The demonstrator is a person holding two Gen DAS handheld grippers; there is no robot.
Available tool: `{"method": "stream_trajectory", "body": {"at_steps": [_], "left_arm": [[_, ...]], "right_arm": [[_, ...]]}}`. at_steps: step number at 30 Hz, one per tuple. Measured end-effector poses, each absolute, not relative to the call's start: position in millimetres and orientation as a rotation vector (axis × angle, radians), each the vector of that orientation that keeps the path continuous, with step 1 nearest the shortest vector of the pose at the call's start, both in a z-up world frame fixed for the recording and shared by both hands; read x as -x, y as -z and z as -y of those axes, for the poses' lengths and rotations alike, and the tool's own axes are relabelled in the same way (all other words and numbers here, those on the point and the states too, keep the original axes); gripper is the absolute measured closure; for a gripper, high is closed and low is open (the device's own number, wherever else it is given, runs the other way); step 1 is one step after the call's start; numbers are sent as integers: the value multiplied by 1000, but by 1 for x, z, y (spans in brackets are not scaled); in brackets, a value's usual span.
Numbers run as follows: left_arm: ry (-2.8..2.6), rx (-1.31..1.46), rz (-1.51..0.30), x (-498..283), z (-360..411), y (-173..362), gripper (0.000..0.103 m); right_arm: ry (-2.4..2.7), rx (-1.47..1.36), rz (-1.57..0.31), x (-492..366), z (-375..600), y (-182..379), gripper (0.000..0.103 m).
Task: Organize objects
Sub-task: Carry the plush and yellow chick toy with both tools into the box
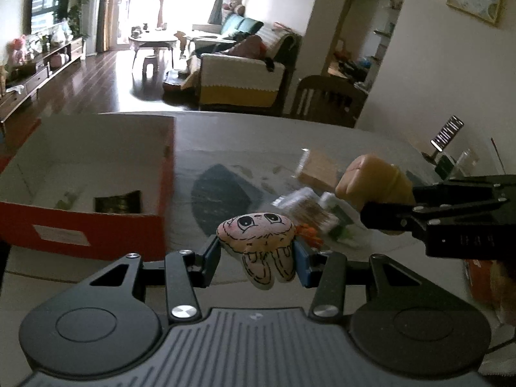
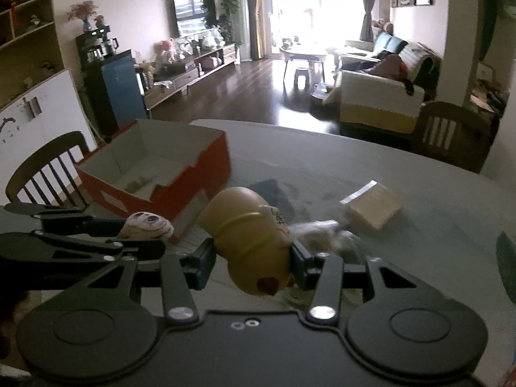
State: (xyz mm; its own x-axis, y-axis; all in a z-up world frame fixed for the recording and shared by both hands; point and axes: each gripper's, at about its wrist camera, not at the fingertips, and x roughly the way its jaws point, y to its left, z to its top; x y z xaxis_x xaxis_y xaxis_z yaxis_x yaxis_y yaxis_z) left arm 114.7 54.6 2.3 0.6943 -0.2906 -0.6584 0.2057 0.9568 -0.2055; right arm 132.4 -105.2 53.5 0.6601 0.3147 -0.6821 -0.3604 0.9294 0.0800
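Note:
My left gripper (image 1: 257, 251) is shut on a small pink cartoon-face plush (image 1: 258, 245), held above the grey table (image 1: 225, 148). The same plush (image 2: 146, 224) shows at the left of the right wrist view. My right gripper (image 2: 253, 258) is shut on a tan squishy toy (image 2: 250, 242) with yellow bands; this toy (image 1: 371, 180) and the right gripper's black fingers (image 1: 435, 213) appear at the right of the left wrist view. A red open box (image 1: 80, 225) with a white inside stands to the left and holds a dark item (image 1: 117, 201). The box (image 2: 167, 190) lies ahead-left of the right gripper.
A brown cardboard packet (image 2: 374, 209) and clear plastic-wrapped packets (image 1: 309, 209) lie on the table beyond the grippers. A phone stand (image 1: 446, 148) sits at the right edge. Wooden chairs (image 2: 451, 135) (image 2: 48, 167) flank the table. A dark patch (image 1: 222, 193) marks the tabletop.

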Motion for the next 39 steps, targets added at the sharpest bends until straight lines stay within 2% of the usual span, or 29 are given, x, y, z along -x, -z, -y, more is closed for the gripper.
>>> {"method": "stream_trajectory", "body": {"at_steps": [21, 39], "left_arm": [[196, 119, -719, -135, -183, -17, 56], [87, -67, -754, -231, -251, -2, 56]], "right_arm": [[-450, 123, -708, -173, -33, -63, 55], [-454, 262, -747, -243, -104, -29, 55]]}}
